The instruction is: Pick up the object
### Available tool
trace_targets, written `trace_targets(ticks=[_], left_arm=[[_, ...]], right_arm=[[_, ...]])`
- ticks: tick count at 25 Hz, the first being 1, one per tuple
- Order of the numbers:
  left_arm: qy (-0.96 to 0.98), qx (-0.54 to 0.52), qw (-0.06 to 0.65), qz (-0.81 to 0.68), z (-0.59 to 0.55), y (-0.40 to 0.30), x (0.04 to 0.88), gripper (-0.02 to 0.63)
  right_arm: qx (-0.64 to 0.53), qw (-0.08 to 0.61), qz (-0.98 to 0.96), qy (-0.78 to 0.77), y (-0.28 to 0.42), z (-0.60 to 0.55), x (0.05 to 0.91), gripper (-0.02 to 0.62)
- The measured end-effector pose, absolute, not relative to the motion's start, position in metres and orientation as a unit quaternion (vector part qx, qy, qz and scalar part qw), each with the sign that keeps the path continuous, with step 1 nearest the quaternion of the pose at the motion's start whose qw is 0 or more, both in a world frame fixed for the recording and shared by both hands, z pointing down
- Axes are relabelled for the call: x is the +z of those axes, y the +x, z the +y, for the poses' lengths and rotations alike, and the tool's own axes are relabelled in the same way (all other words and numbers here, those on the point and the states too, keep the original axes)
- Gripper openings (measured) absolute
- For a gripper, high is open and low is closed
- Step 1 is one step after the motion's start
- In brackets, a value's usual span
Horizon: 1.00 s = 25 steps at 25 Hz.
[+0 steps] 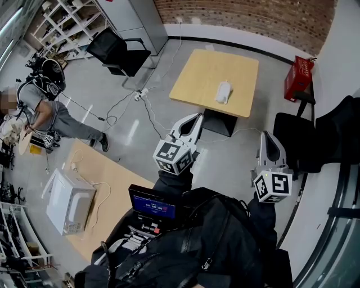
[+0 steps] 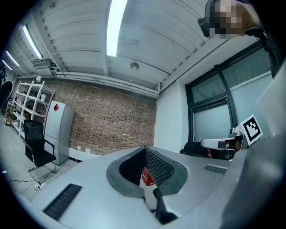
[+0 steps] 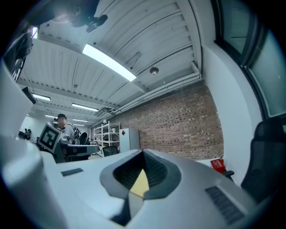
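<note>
Closest in the head view is the wearer's dark jacket [image 1: 219, 242], with a small screen [image 1: 152, 207] lit at the chest; out of it reach both arms, each carrying a gripper held level over the grey floor. The left gripper [image 1: 191, 125] has its marker cube just behind the jaws; in the left gripper view [image 2: 144, 149] the jaws are pressed together at the tips with nothing between them, and a red box [image 2: 146, 178] shows through the hollow behind the tips. The right gripper [image 1: 269, 145] is off to the side of the left one, well apart from it; in the right gripper view [image 3: 143, 152] its jaws are likewise pressed together and empty, with a pale yellow strip of the table [image 3: 140, 183] visible through the hollow.

The white object [image 1: 223, 91] lies on the light wooden table [image 1: 197, 73] ahead of both grippers, towards the table's right side, well apart from either gripper and touched by neither. The red box [image 1: 298, 77] stands on the floor near the brick wall [image 1: 253, 17], right of the table. A black chair [image 1: 121, 50] stands to the table's left; a seated person [image 1: 48, 109] is at the far left; a second table [image 1: 112, 185] at the lower left carries a white appliance [image 1: 67, 202].
</note>
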State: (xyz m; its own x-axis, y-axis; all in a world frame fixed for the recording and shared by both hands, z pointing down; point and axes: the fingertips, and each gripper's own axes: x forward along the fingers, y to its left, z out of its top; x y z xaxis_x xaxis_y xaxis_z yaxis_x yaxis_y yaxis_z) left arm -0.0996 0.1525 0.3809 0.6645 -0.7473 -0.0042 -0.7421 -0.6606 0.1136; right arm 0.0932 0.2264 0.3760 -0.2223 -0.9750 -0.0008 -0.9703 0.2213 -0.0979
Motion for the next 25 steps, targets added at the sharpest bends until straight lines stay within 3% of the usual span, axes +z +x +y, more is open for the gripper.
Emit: trace_targets(ticks=[25], left_arm=[[0.909, 0.015, 0.088, -0.406, 0.176, -0.05, 0.428, -0.002]], right_arm=[[-0.078, -0.006, 0.792, -0.606, 0.127, 0.24, 0.419, 0.005]])
